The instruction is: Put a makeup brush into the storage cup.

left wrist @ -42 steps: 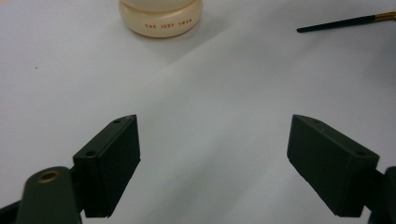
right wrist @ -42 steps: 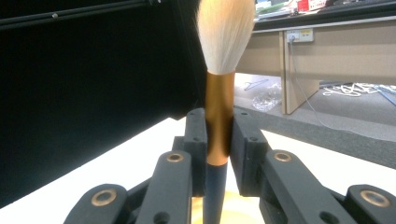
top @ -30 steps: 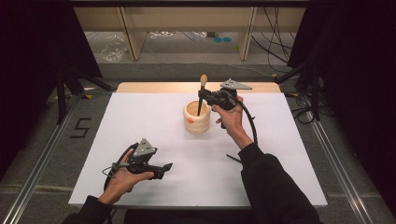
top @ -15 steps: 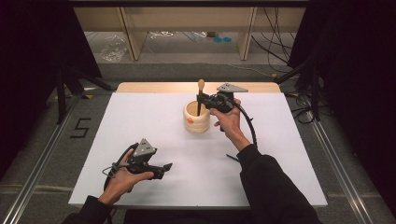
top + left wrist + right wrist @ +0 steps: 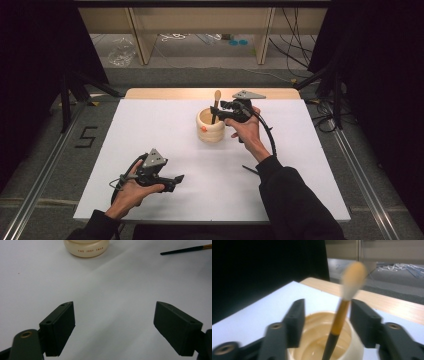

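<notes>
The left gripper [image 5: 176, 178] rests spread on the table at 7 o'clock. The brush [image 5: 215, 105] stands in the cream pot [image 5: 210, 126], centre. The right gripper [image 5: 223, 107], jaws just opening, has released it; I think next it withdraws toward 3 o'clock.

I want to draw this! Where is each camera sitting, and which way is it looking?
High view: above the person's side, looking forward and down at the white table; both forearms, the left gripper and the right gripper show.
Left gripper view: rides that gripper, looking over the table past its open jaws at the cream pot.
Right gripper view: rides that gripper, jaws just opened, either side of the brush.
Shared: the pot and the brush.
</notes>
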Demonstrator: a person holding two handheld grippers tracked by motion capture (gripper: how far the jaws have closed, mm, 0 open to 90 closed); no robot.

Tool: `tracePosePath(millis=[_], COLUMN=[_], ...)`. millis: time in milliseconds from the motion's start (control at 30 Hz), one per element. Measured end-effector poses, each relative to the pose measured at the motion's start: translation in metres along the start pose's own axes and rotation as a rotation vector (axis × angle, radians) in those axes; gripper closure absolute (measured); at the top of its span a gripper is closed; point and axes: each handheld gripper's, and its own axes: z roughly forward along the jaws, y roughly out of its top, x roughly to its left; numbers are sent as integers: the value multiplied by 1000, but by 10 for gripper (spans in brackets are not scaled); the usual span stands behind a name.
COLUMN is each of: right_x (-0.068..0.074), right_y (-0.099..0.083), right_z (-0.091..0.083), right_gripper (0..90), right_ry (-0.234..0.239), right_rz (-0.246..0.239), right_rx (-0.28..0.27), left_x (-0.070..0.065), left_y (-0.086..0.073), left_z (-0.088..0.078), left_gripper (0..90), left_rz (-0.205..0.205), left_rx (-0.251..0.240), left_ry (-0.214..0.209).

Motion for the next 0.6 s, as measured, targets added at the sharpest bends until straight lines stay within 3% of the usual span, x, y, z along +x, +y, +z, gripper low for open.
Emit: tracePosePath(millis=[133, 300, 433, 533, 567, 600], right_x=[0, 2, 7, 7, 7, 7], right_y=[1, 4, 3, -1, -2, -4], right_z=[-12, -31, -47, -60, -63, -67], right_gripper=[306, 280, 279, 279, 268, 265], right_ry=[-28, -28, -1, -20, -15, -20], right_rz=[-33, -74, -110, -164, -166, -172], right_rx=[-8, 28, 83, 105, 121, 127], left_x=[0, 2, 0, 1, -1, 0], left_y=[1, 1, 0, 0, -1, -1], left_z=[1, 0, 1, 0, 3, 2], left_gripper=[172, 173, 172, 172, 172, 172], left_rz=[20, 44, 20, 36, 5, 13], left_rx=[-6, -8, -6, 4, -23, -14], left_ry=[10, 28, 12, 14, 23, 14])
